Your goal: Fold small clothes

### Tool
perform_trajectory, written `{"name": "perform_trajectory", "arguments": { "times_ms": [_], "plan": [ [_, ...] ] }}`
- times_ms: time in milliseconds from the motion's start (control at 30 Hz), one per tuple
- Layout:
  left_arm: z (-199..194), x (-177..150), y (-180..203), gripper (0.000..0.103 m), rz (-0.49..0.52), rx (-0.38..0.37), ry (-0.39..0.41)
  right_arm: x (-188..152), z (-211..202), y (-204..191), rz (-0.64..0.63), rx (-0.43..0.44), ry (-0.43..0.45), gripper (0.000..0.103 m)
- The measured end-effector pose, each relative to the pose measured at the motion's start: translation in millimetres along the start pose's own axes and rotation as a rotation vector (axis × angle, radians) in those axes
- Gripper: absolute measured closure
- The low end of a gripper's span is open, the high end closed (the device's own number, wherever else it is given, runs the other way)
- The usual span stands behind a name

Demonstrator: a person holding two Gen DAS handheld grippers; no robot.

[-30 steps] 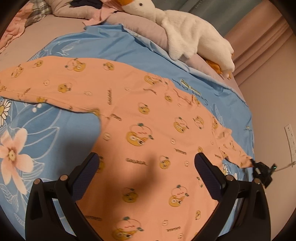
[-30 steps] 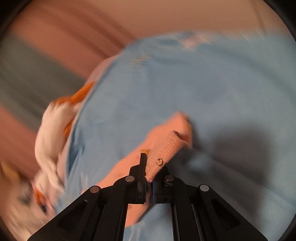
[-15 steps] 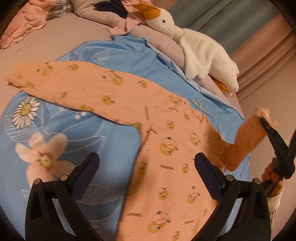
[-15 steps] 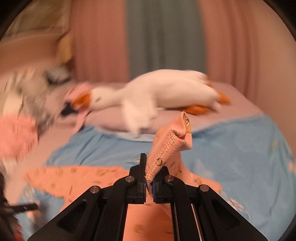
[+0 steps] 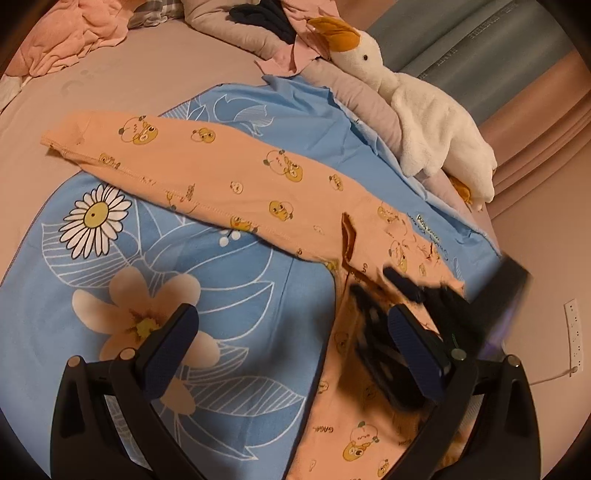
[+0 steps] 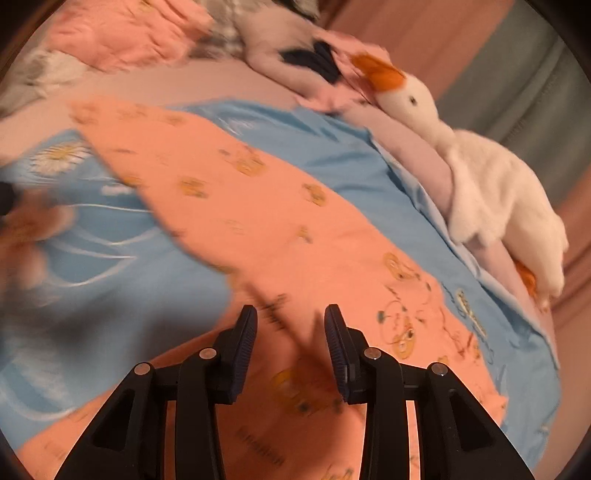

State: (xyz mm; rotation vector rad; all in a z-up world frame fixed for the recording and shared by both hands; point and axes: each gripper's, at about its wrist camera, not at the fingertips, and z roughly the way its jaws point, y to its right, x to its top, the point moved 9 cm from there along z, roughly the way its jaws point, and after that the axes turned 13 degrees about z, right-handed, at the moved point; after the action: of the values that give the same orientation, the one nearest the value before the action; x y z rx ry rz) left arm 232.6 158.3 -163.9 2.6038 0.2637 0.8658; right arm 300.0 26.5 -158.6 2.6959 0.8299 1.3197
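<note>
An orange baby garment with yellow cartoon prints lies spread on a blue flowered sheet; one long sleeve stretches to the far left. My left gripper is open and empty, above the sheet at the garment's left edge. My right gripper is open and empty, just above the garment's body. It shows blurred in the left wrist view, over the garment on the right. The right sleeve is not clearly visible.
A white plush goose lies along the far right edge of the bed, also in the right wrist view. Crumpled pink cloth and dark clothes lie at the back. A wall socket is on the right.
My right gripper carried the right sleeve cuff over the garment's body, then opened and let it go. My left gripper shifted left over the sheet and stayed open.
</note>
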Motion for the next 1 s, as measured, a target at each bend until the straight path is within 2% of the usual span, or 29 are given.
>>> {"name": "perform_trajectory", "arguments": {
  "times_ms": [33,100,167,233,333,367,400,467,500,600,667,700,767,833,867,900,933,1000],
  "plan": [
    [1,1,1,0.001,-0.001,-0.008,0.003,-1,-14,0,0.039,0.093,0.01,0.067],
    [5,5,8,0.001,0.011,-0.03,0.008,-9,-34,-2,0.1,0.21,0.03,0.06],
    [11,11,21,0.001,0.044,-0.041,0.011,-17,-51,23,0.188,0.251,0.065,0.06],
    [19,20,37,0.001,0.079,-0.077,0.01,-24,-55,64,0.308,0.226,0.075,0.06],
    [36,36,74,0.001,0.146,-0.154,0.019,-44,-43,147,0.535,0.103,0.043,0.064],
    [41,39,85,0.003,0.163,-0.178,0.019,-50,-39,162,0.581,0.089,0.039,0.073],
    [48,42,97,0.008,0.179,-0.203,0.019,-58,-33,180,0.636,0.076,0.036,0.082],
    [69,46,118,0.016,0.212,-0.224,-0.002,-73,-26,200,0.699,0.042,0.019,0.083],
    [81,45,126,0.024,0.224,-0.234,-0.018,-80,-20,208,0.724,0.031,0.011,0.083],
    [116,36,135,0.026,0.253,-0.21,-0.071,-106,-14,219,0.769,0.004,-0.026,0.083],
    [145,23,119,0.028,0.253,-0.115,-0.133,-127,-9,220,0.769,-0.033,-0.066,0.083],
    [151,18,111,0.037,0.246,-0.091,-0.147,-133,-11,221,0.778,-0.022,-0.058,0.084],
    [142,20,104,0.037,0.242,-0.123,-0.085,-138,-18,226,0.799,-0.011,-0.045,0.087],
    [125,23,93,0.036,0.192,-0.174,-0.094,-139,-22,229,0.824,-0.004,-0.055,0.087],
    [114,26,86,0.035,0.173,-0.186,-0.077,-140,-26,230,0.83,-0.009,-0.057,0.087],
    [100,30,74,0.029,0.157,-0.173,-0.046,-136,-32,228,0.828,-0.016,-0.05,0.087],
    [81,36,56,0.02,0.14,-0.127,-0.005,-130,-38,226,0.82,-0.015,-0.035,0.087],
    [45,44,9,0.013,0.064,-0.069,0.076,-124,-46,220,0.805,0.003,-0.005,0.085]
  ]
}}
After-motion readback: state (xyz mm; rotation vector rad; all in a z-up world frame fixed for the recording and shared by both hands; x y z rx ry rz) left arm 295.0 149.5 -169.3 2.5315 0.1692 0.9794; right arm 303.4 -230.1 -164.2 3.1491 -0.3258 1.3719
